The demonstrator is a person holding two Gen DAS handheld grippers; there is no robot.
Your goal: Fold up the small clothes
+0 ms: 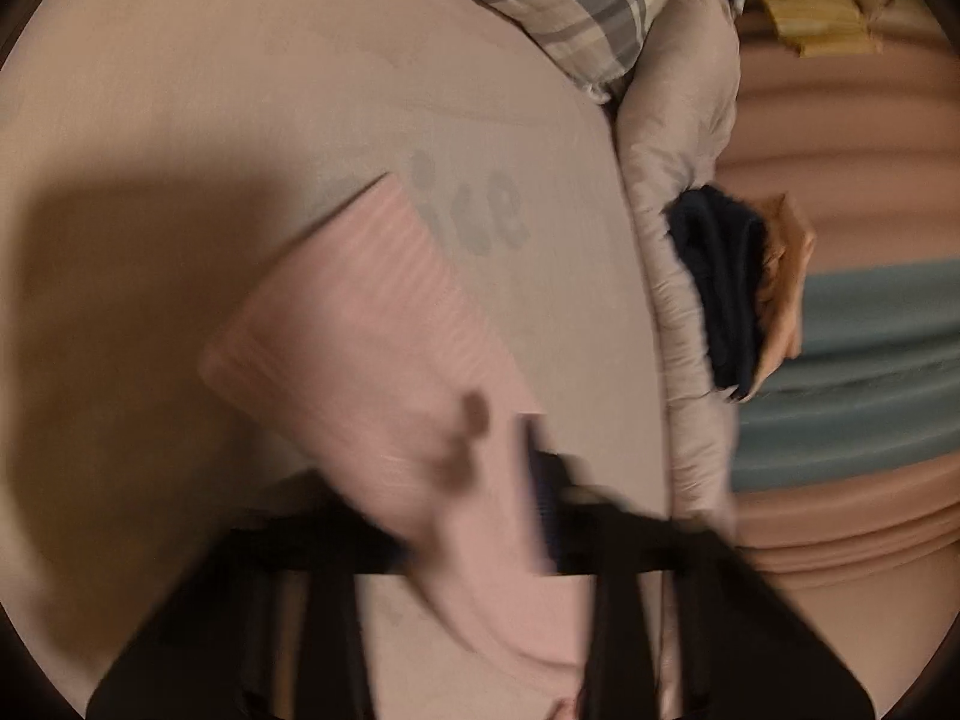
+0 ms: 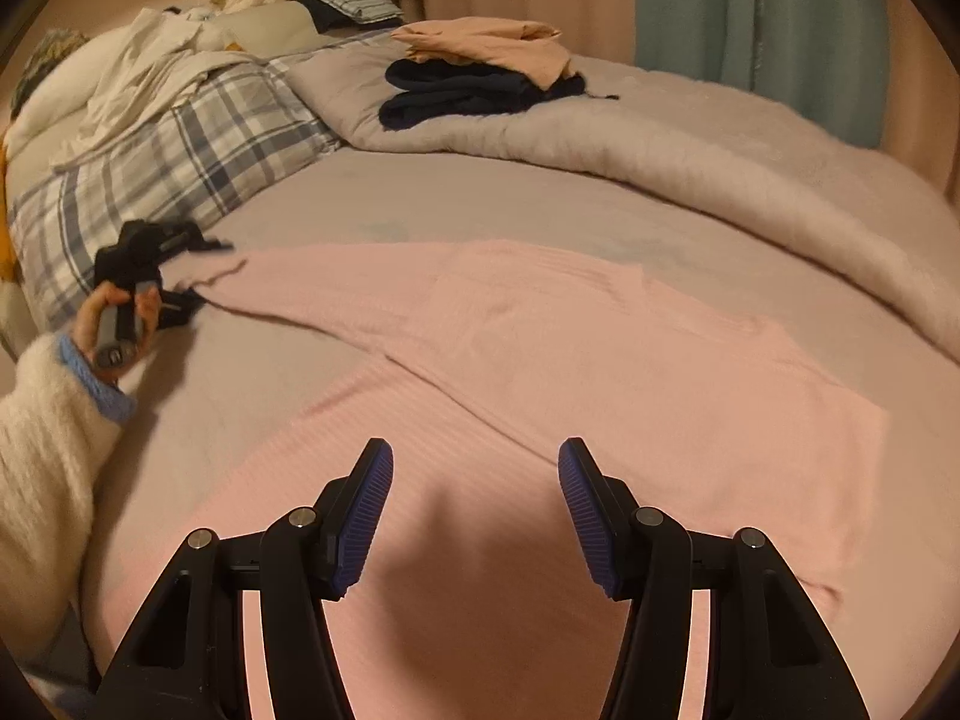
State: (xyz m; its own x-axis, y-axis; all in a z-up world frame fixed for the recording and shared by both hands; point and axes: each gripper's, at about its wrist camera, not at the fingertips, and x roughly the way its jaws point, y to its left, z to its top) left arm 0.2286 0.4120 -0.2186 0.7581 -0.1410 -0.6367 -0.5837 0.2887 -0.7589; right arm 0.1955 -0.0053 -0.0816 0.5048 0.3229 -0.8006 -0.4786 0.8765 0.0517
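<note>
My right gripper (image 2: 475, 498) hangs wide open above the pink sweater (image 2: 540, 372), holding nothing. The sweater lies spread flat on the bed (image 2: 480, 198), one sleeve (image 2: 288, 294) stretched out to my left. There my left gripper (image 2: 157, 273) has that sleeve's end pinched between its fingers; the left wrist view is blurred but shows pink cloth (image 1: 384, 330) running into the closed jaws. A folded dark garment (image 2: 474, 90) rests on the quilt (image 2: 720, 150) beyond.

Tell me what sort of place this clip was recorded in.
Most likely a bedroom. The pink garment lies spread on a bed sheet, with a plaid pillow and a rumpled grey duvet beside it, and curtains behind.
</note>
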